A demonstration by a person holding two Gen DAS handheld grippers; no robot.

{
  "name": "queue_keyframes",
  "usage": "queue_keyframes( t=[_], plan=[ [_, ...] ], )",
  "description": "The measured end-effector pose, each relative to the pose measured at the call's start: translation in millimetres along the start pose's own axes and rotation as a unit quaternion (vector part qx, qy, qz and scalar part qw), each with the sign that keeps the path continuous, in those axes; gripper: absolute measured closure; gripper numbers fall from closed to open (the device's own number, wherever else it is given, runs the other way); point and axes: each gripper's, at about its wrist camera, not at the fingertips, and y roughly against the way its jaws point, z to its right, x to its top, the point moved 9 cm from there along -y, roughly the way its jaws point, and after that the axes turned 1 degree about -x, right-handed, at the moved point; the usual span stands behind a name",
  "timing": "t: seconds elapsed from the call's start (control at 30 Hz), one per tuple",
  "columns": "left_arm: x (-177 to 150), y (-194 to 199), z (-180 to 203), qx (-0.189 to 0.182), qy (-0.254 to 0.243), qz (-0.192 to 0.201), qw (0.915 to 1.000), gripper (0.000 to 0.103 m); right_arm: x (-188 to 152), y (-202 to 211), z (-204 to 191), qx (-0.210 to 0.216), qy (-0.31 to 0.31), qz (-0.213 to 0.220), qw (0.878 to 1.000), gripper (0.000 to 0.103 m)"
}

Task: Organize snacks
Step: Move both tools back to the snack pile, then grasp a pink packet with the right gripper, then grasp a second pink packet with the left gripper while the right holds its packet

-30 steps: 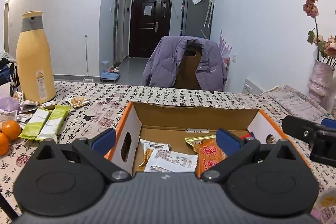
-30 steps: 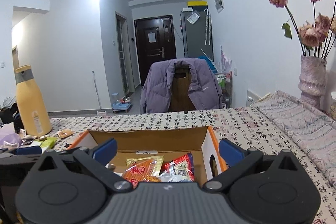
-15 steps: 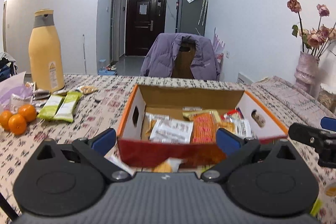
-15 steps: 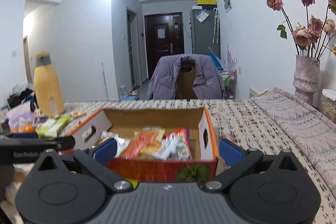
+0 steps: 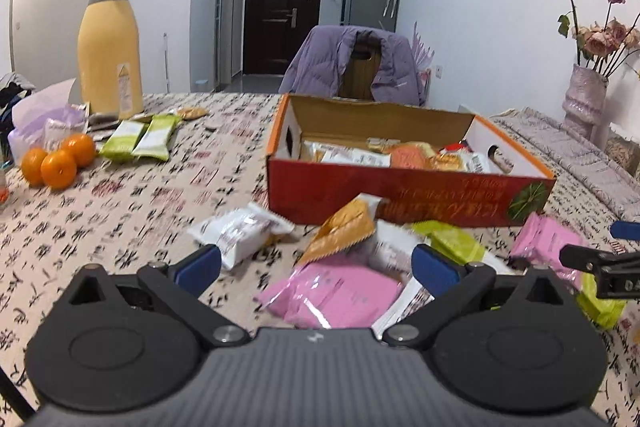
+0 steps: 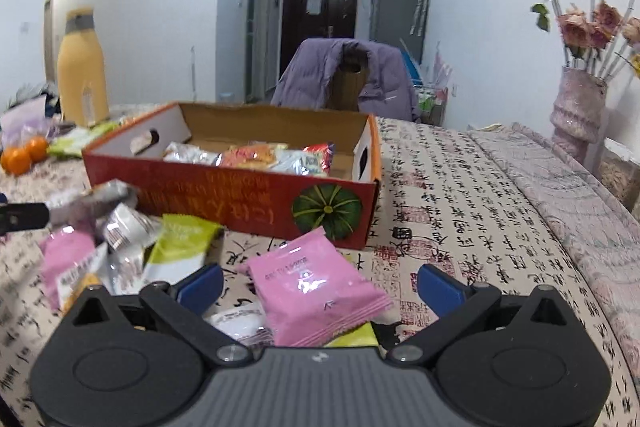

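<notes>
- Left gripper (image 5: 316, 263) and right gripper (image 6: 319, 283): jaws spread wide, empty, poised to pick.
- Loose pink foil snack packet (image 6: 314, 287) lay on table, before red-orange cardboard box (image 6: 256, 205) partly filled with snacks.

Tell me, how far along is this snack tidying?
Partway. Several packets already lie in the box. Nothing is in hand: left gripper and right gripper hover with jaws open. Loose packets remain before the box, like the pink packet, plus green bars farther off.
</notes>
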Motion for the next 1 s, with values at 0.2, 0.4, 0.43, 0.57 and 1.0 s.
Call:
queue_keyframes(
  t=[0.2,0.4,0.43,0.57,1.0],
  plan=[
    [-6.5,2.2,-6.5,0.008,0.004,-0.009,0.9999,0.0,-1.0,-31.4,-10.6,0.014,0.04,-0.03,0.999,0.005],
    [-9.5,5.3,-12.3,0.012,0.009,-0.012,0.9998,0.0,-8.6,-51.2,-5.3,0.019,0.025,-0.057,0.998,0.04],
    [-10.1,5.3,-13.1,0.013,0.009,-0.014,0.9998,0.0,-8.7,-49.2,-5.0,0.019,0.024,-0.052,0.998,0.042],
    [-12.4,0.9,-13.9,0.015,0.01,-0.02,0.9996,0.0,-6.9,-35.9,-0.8,0.012,0.006,-0.025,1.0,0.042],
    [-16.7,-38.1,-7.5,0.036,0.049,-0.068,0.9959,0.0,10.5,-1.2,-5.0,-0.014,-0.051,0.086,0.995,0.042]
  ],
)
